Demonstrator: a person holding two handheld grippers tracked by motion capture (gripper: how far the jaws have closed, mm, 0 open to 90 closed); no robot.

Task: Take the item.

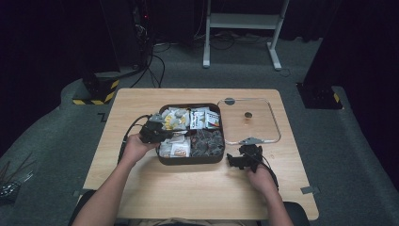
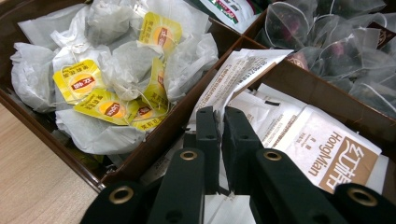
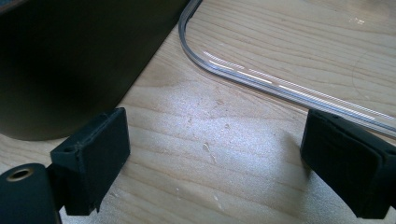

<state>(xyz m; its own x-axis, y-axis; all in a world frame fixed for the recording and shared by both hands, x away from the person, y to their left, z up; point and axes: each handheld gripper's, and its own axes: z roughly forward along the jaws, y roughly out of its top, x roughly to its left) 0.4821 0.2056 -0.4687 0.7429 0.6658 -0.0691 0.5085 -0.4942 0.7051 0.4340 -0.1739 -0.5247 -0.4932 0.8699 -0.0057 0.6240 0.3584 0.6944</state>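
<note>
The left gripper (image 2: pixel 219 140), low centre of its view, is nipped nearly closed on what seems one HongMian sachet (image 2: pixel 327 149); neighbouring sachets could be dragged along; the right gripper (image 3: pixel 215 163) is held wide over bare table (image 3: pixel 210 121).

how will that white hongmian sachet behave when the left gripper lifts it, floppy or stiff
Probably floppy: the HongMian sachet looks like thin flat paper, bending among loose neighbours. Likely very light. Its smooth surface might slip, though the left gripper appears nearly shut on a sachet edge.

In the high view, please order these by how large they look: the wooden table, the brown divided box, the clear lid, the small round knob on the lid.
1. wooden table
2. brown divided box and clear lid: look alike, not ranked
3. round knob
</note>
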